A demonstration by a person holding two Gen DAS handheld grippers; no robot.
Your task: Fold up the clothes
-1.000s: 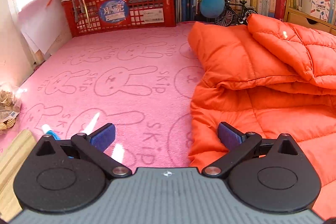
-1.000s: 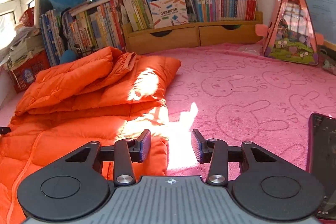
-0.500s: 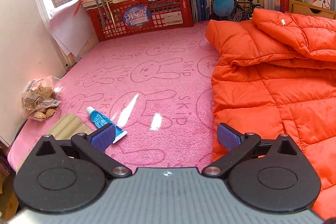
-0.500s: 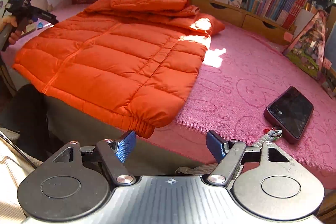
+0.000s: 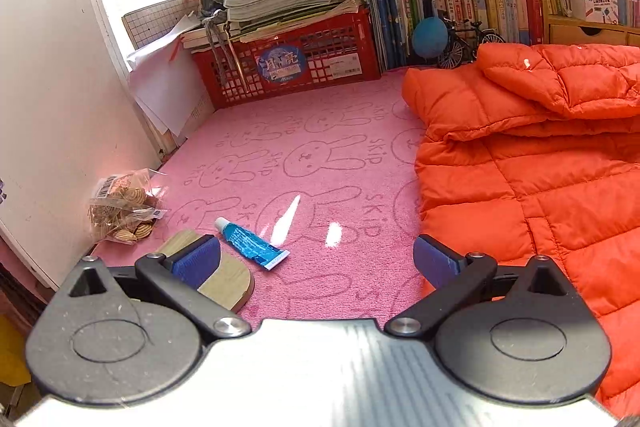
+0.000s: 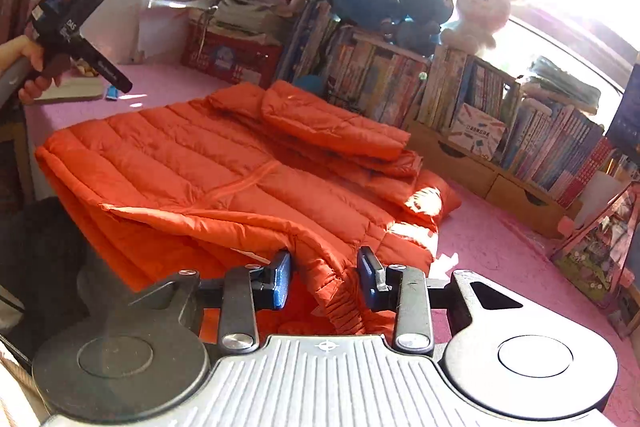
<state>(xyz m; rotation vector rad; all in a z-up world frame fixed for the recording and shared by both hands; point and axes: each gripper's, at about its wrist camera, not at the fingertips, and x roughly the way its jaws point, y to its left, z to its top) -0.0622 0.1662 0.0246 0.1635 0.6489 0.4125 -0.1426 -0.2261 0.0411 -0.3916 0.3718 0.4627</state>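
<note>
Orange quilted puffer jacket (image 6: 224,171) lies spread on the pink bunny-print cover (image 5: 304,163), sleeves already folded across the collar end at 12 o'clock in the right wrist view; hem end hangs over the near edge at 6 o'clock.

Handling, judged: light, soft, air-filled, slick nylon shell. It should compress under the pads and may slide out of a shallow bite. Best hold looks like the gathered hem corner, where elastic and seam give bulk.

Right gripper (image 6: 324,281): jaws partly apart and closing, with that raised hem corner standing between the blue pads. Fabric appears to touch the left pad; contact at the right pad cannot be confirmed, so not counted as a firm grip yet.

Left gripper (image 5: 316,261): jaws wide apart, nothing between them. The jacket's side edge is at 3 o'clock, just beside its right finger, apart from the pad. Blue-and-white tube (image 5: 252,245) and round-ended wooden board (image 5: 224,279) lie at 10 o'clock.
</note>
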